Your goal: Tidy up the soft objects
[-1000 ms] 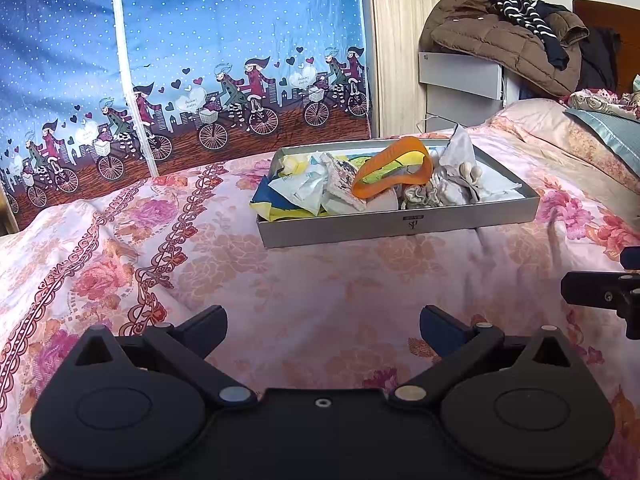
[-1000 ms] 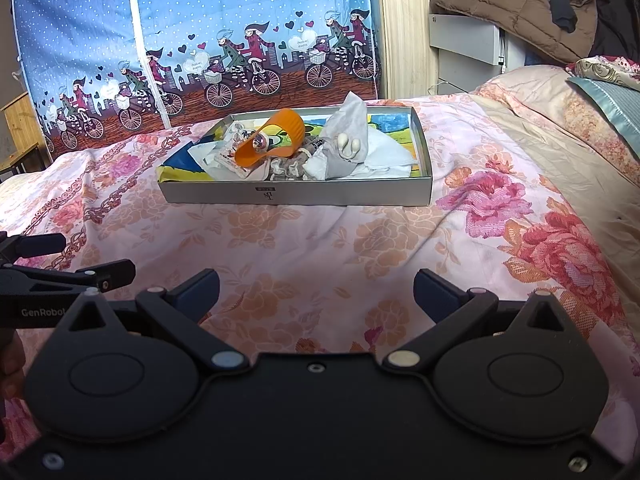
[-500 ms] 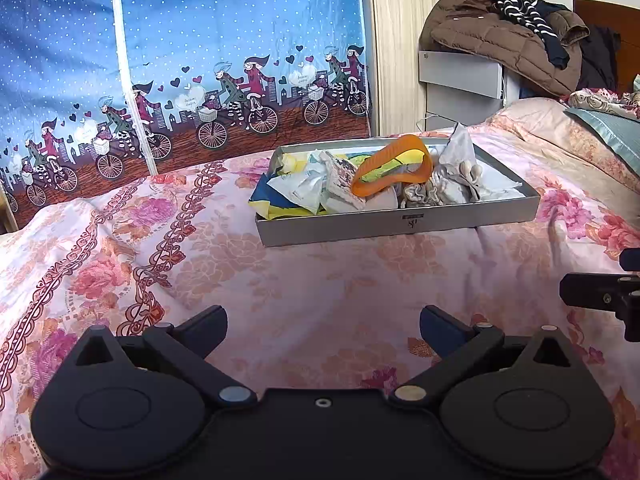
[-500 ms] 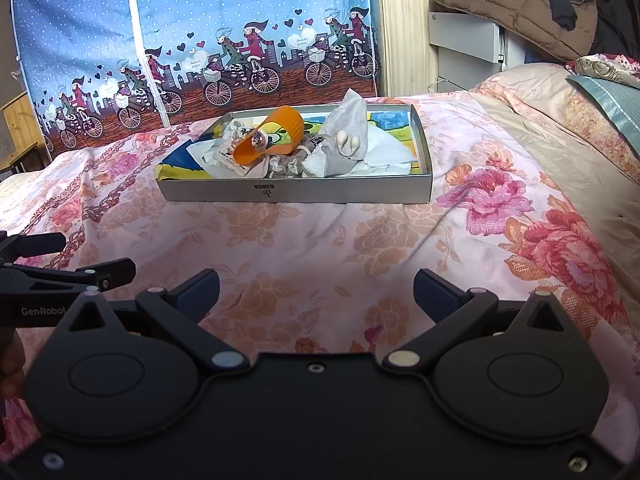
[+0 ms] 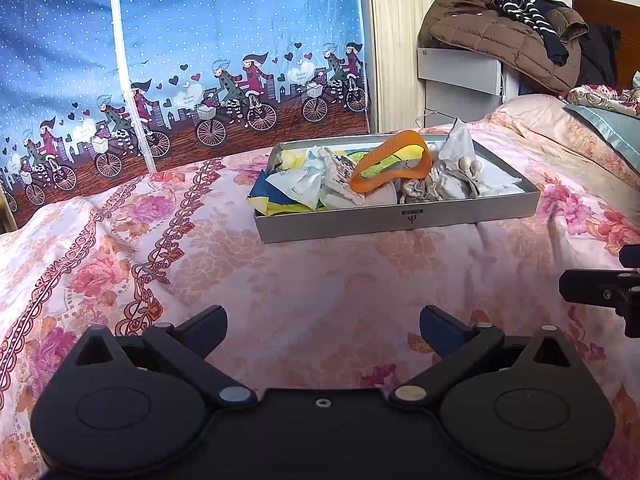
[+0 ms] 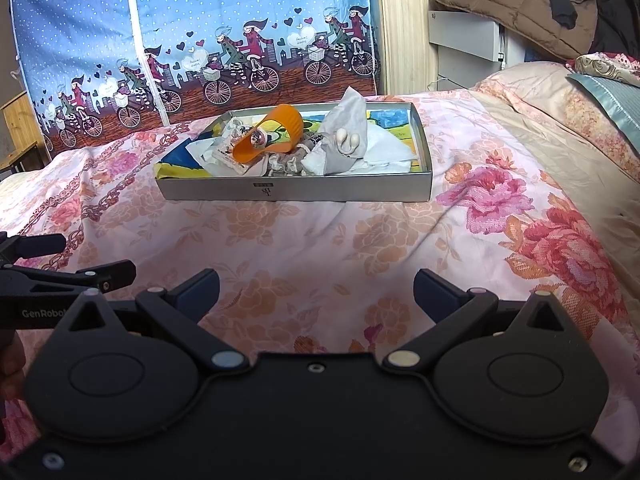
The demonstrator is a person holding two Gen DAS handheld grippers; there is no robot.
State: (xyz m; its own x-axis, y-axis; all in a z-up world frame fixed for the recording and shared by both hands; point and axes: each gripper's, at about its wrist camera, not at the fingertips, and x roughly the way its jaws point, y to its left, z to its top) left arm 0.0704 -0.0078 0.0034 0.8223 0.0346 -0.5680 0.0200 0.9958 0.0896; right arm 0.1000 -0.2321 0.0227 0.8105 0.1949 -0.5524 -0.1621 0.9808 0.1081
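Observation:
A shallow grey tray (image 5: 400, 220) (image 6: 292, 192) rests on the flowered bedspread ahead of both grippers. It holds a heap of soft things: an orange band (image 5: 390, 160) (image 6: 276, 136), a grey-white cloth (image 5: 456, 160) (image 6: 344, 140), white packets (image 5: 308, 184) and a blue and yellow cloth (image 5: 272, 200). My left gripper (image 5: 322, 320) is open and empty, well short of the tray. My right gripper (image 6: 316, 288) is open and empty too. Each shows in the other's view: the right gripper (image 5: 592, 272) at the right edge, the left gripper (image 6: 92, 258) at the left edge.
The pink flowered bedspread (image 5: 320, 272) lies flat between the grippers and the tray. Behind the bed hangs a blue curtain (image 5: 200, 40) with cyclists. A brown jacket (image 5: 500, 40) lies on a grey cabinet (image 5: 460, 72) at the back right. Pillows (image 6: 600, 80) lie at the right.
Almost nothing: the tray sits a touch higher in both views. Both grippers stay open and empty.

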